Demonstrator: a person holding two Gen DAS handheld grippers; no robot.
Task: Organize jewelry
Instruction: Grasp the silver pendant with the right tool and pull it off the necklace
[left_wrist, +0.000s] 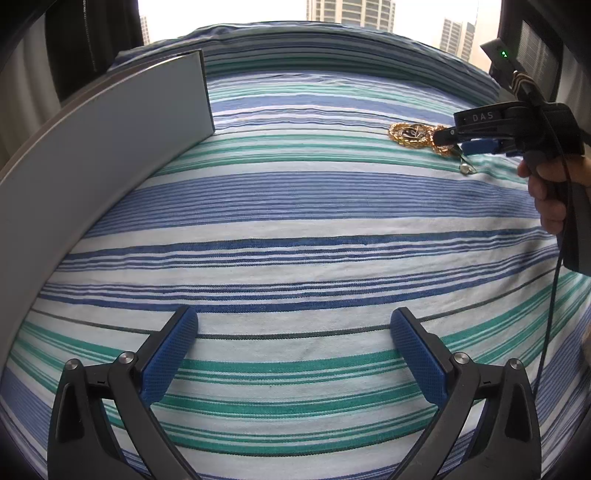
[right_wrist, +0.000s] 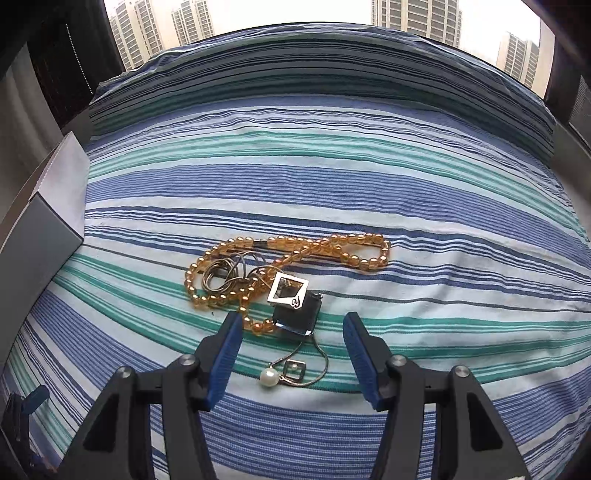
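A pile of jewelry lies on the striped bedsheet (right_wrist: 332, 192): an amber bead necklace (right_wrist: 288, 245), a thin silver chain (right_wrist: 225, 275), a square silver pendant (right_wrist: 288, 291) on a dark square stone (right_wrist: 297, 317), and a pearl (right_wrist: 268, 377) with a small square charm (right_wrist: 294, 369). My right gripper (right_wrist: 293, 325) is open, its jaws either side of the dark stone, just above the pile. In the left wrist view the pile (left_wrist: 417, 136) lies far right under the right gripper (left_wrist: 448, 138). My left gripper (left_wrist: 293, 325) is open and empty over bare sheet.
A grey open box stands at the left, its wall (left_wrist: 110, 147) beside my left gripper; it also shows in the right wrist view (right_wrist: 48, 221). A window with tower blocks lies beyond the bed. A cable (left_wrist: 550, 314) hangs from the right gripper.
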